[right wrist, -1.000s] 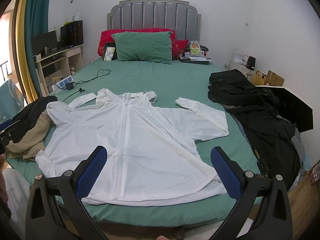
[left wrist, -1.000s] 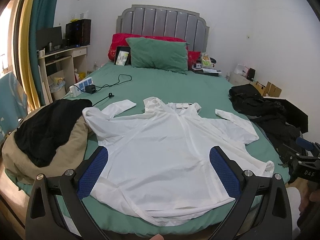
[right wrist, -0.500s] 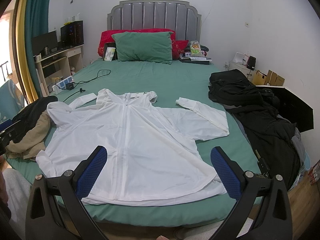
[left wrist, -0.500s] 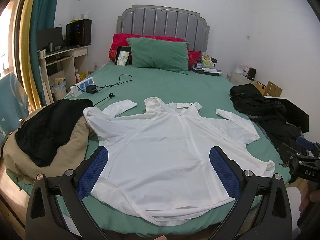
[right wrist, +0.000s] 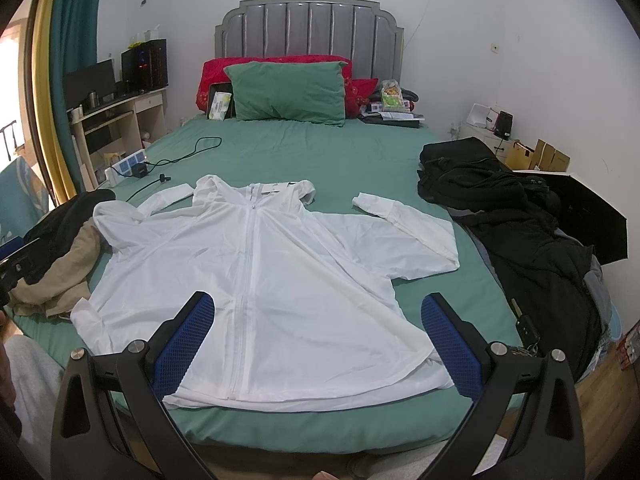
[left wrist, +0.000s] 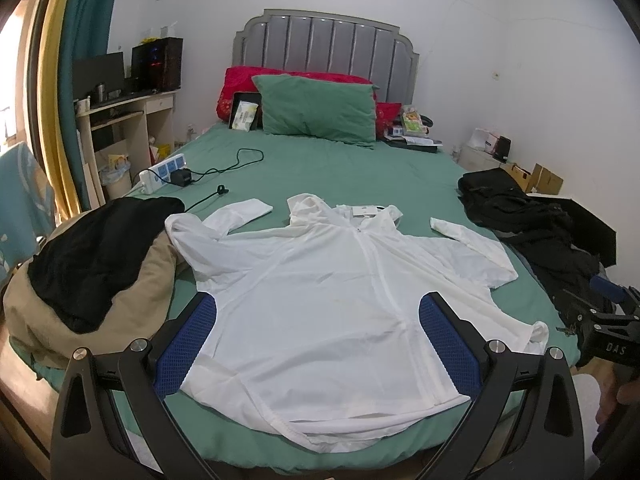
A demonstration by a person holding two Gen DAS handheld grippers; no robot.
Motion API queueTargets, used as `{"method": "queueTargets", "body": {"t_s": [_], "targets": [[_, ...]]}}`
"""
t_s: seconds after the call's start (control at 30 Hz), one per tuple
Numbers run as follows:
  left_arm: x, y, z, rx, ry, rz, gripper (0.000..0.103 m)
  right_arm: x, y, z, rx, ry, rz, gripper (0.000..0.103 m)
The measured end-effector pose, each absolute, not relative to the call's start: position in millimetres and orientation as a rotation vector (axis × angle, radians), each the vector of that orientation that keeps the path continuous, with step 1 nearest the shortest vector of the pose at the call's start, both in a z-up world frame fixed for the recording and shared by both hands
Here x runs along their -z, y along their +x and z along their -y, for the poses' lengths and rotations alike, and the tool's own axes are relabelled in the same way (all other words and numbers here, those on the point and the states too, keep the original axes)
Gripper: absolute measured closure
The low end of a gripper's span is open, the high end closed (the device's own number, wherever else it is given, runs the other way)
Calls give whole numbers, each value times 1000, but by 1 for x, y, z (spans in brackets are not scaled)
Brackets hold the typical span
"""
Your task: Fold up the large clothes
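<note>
A white zip-up hooded jacket (left wrist: 328, 308) (right wrist: 272, 280) lies spread flat, front up, on the green bed (left wrist: 340, 168) (right wrist: 320, 152), hem toward me, both sleeves bent up toward the hood. My left gripper (left wrist: 318, 344) hangs open above the hem at the bed's near edge, blue pads wide apart, nothing between them. My right gripper (right wrist: 318, 344) is likewise open over the hem's right half, holding nothing. In the left wrist view the right gripper's black body (left wrist: 612, 340) shows at the right edge.
A heap of black and tan clothes (left wrist: 88, 264) (right wrist: 56, 256) lies left of the jacket. Black clothes (left wrist: 532, 224) (right wrist: 512, 216) pile on the right. A power strip with cable (left wrist: 168, 168), green pillow (left wrist: 320, 110), red pillows and small items sit toward the headboard. A desk (left wrist: 124, 120) stands left.
Both views have shifted very slightly; the jacket and the open grippers stay as they were.
</note>
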State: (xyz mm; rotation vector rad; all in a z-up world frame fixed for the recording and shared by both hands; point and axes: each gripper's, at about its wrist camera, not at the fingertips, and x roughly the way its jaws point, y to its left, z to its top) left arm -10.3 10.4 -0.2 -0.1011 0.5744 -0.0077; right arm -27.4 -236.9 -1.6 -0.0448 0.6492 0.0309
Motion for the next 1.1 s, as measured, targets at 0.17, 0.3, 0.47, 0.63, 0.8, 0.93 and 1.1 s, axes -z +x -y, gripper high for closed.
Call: {"method": "queueTargets", "body": {"t_s": [0.17,0.3,0.47,0.63,0.8,0.93,1.1], "targets": [[0,-10,-11,5,-105,-573,0,2,-27,237,-31,-45,-650,1],[0,-10,-11,8,-104,-574,0,2,-27,237,-31,-46,-650,1],[2,-8,-13,16,-106,-581,0,-1,-27,235,-32,-45,-655,1],[6,-5,-15,14,-110,-591,0,-3,-31,236,-34,-46,-662,1],[14,0,-18,13,-112,-612,0,10,-21,233,-37,-50,-677,1],[23,8,-24,11,-119,-644,0,16,-14,233,-43,-52,-690,1],[41,25,-37,-7,-118,-691,0,26,0,230,-53,-62,-707,1]]}}
